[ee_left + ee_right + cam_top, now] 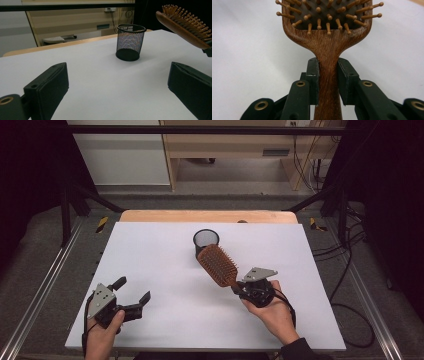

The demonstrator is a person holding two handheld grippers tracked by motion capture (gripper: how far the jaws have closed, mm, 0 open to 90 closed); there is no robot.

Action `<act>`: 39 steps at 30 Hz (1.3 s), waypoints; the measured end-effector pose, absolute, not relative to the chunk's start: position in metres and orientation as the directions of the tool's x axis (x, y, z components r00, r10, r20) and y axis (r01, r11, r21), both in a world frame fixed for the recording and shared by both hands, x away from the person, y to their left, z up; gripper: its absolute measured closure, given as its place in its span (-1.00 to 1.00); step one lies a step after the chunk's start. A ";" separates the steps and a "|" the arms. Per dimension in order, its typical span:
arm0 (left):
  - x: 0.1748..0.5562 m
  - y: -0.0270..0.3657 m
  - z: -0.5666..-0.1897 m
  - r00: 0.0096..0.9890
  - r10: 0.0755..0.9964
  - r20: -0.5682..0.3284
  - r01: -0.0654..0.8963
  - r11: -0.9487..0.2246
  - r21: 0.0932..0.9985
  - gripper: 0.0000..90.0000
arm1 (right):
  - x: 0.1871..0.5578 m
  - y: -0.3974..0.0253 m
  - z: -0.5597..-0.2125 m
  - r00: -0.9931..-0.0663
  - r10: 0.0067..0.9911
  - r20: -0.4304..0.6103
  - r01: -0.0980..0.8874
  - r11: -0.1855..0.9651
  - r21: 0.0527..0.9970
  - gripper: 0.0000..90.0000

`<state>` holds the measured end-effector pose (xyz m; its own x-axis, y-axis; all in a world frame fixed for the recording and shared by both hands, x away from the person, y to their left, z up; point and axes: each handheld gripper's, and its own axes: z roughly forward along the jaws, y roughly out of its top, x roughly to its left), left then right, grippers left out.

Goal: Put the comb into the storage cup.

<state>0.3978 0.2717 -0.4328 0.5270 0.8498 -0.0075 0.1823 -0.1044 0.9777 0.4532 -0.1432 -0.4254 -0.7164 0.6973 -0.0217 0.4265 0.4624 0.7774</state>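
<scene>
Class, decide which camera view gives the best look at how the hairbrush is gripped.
The right gripper view: the hairbrush handle sits clamped between the right gripper jaws, close up. The high view shows the whole brush held up, the grip small. The left gripper view shows its bristled head.

A wooden paddle brush (217, 264) with wooden pins is held off the white desk (160, 270) by its handle, clamped in the right tool (239, 289). Its head points away, tilted upward, pins up, just before a black mesh cup (205, 241).
</scene>
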 end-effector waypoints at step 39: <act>0.433 0.153 -0.343 0.756 0.635 -0.159 0.186 0.024 0.982 -0.93 | 0.438 -0.137 -0.405 -0.707 0.706 -0.033 0.230 0.274 0.934 0.61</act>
<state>0.4335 0.1533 -0.3433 0.7562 0.6348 -0.1591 0.1863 0.0242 0.9822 0.4380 -0.1369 -0.4049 -0.7071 0.7063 -0.0330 0.2304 0.2744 0.9336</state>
